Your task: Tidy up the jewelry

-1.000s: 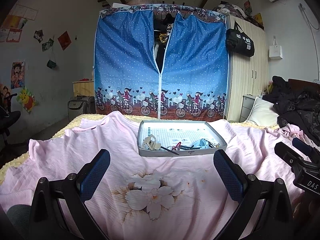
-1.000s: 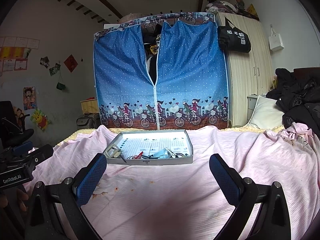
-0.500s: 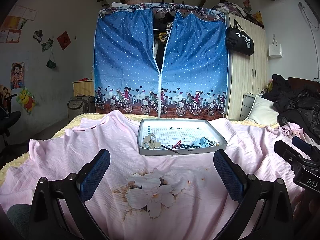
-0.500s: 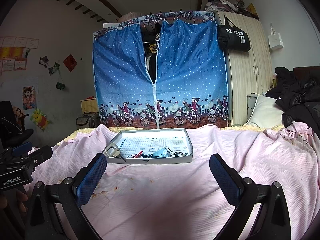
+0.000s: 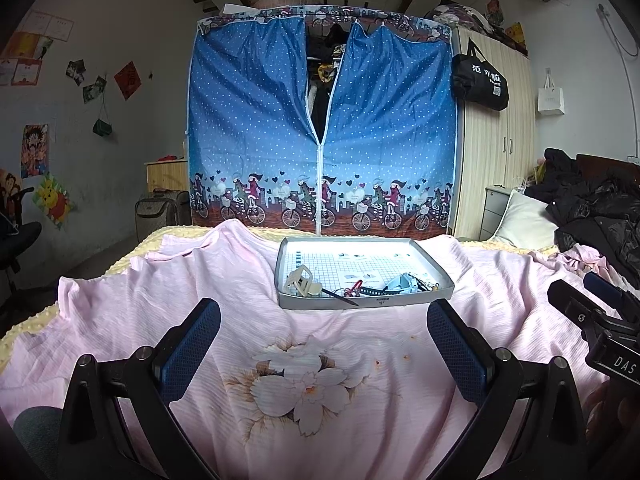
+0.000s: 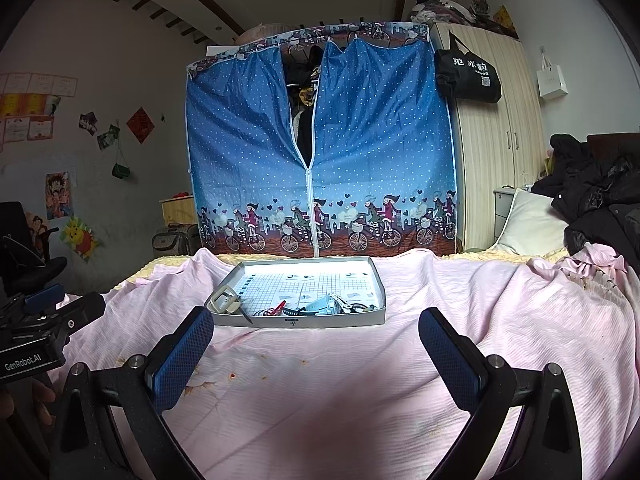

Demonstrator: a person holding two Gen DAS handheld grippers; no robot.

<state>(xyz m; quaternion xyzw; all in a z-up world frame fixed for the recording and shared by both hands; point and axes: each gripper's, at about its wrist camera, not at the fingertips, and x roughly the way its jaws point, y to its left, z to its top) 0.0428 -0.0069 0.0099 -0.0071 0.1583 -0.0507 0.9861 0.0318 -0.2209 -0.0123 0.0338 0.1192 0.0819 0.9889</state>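
Pink floral bedsheet (image 5: pixel 312 392) under both tools. Left gripper (image 5: pixel 320 344) and right gripper (image 6: pixel 316 348) spread wide, holding nothing. Ahead of both, well apart: grey tray (image 5: pixel 404 300) with cream hair clip (image 5: pixel 302 282) and tangled jewelry (image 6: pixel 316 306). Beyond, blue fabric wardrobe (image 5: pixel 256 128).

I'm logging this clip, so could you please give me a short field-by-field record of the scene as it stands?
setting: bed with pink sheet, blue wardrobe behind
tray: grey, flat on the sheet, ahead of both grippers
tray contents: cream clip at near left; red clip and light-blue piece along the near edge, tangled, rest hard to tell
left gripper: open, holds nothing, short of the tray
right gripper: open, holds nothing, short of the tray
task progress: nothing picked up yet
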